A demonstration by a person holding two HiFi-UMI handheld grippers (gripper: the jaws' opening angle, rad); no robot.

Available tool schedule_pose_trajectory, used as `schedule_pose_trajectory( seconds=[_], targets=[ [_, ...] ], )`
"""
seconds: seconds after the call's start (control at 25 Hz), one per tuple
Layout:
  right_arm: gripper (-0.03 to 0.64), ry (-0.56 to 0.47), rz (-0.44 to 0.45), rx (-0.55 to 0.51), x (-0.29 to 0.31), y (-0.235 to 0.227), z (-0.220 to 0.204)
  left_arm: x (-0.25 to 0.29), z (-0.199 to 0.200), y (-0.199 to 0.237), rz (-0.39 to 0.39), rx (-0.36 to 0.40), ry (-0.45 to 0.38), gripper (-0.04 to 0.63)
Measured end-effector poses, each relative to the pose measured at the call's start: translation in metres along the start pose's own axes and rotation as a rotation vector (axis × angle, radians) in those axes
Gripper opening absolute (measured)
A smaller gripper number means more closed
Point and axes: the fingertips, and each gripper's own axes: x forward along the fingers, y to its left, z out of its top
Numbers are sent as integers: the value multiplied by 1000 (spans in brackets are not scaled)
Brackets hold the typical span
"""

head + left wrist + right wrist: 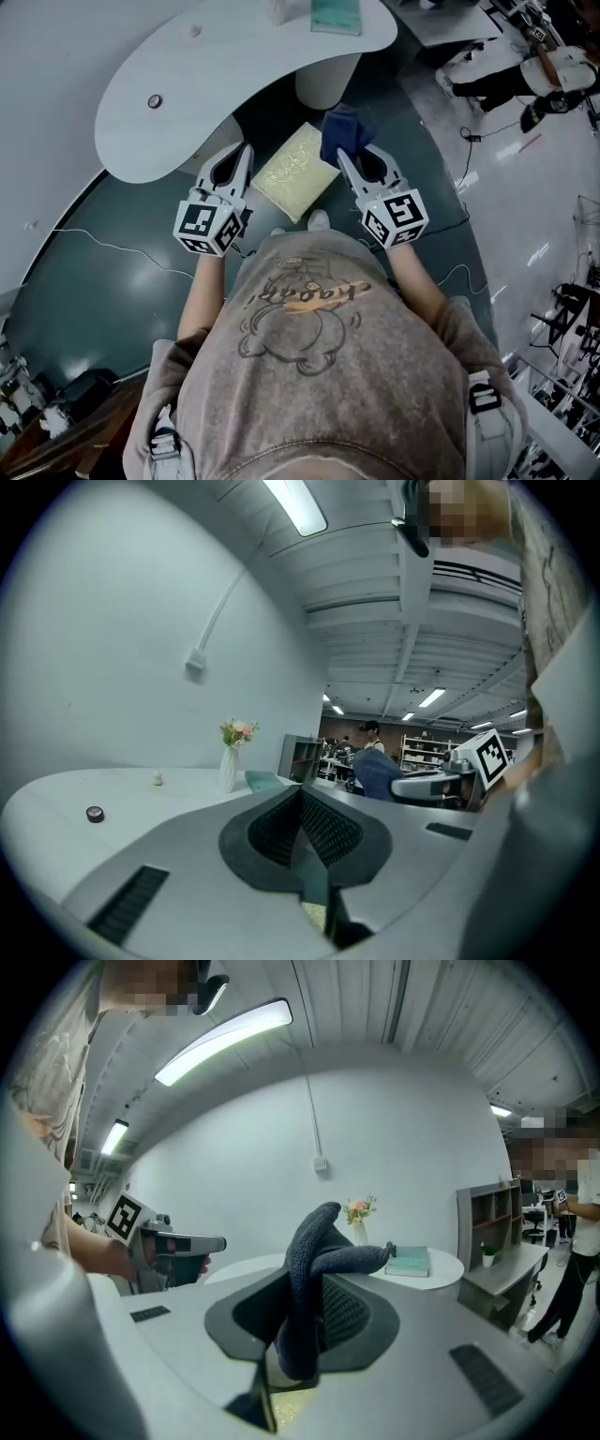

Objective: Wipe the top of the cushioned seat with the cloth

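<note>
Seat beneath; cloth in right gripper

Dark blue cloth; pale yellow-green patterned cushioned seat — white bench, dark teal floor.

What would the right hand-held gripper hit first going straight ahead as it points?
Probably the white table, held cloth touching first; the cushioned seat lies below that line. Depth is unclear.

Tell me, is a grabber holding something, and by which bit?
The right gripper is shut on the dark cloth, pinching its bunched middle; folds stick out past the jaws. The left gripper is shut and holds nothing.
</note>
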Motion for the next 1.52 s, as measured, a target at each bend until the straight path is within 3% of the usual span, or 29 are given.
schedule_pose_trajectory(
  seconds=[0.52, 1.52],
  targets=[
    [89, 44, -27, 25, -2, -4, -38, -7, -37, 20, 89, -70, 12, 17],
    [87, 41, -38, 48, -13, -3, -46, -16, -41, 12, 106, -80, 26, 17]
  ],
)
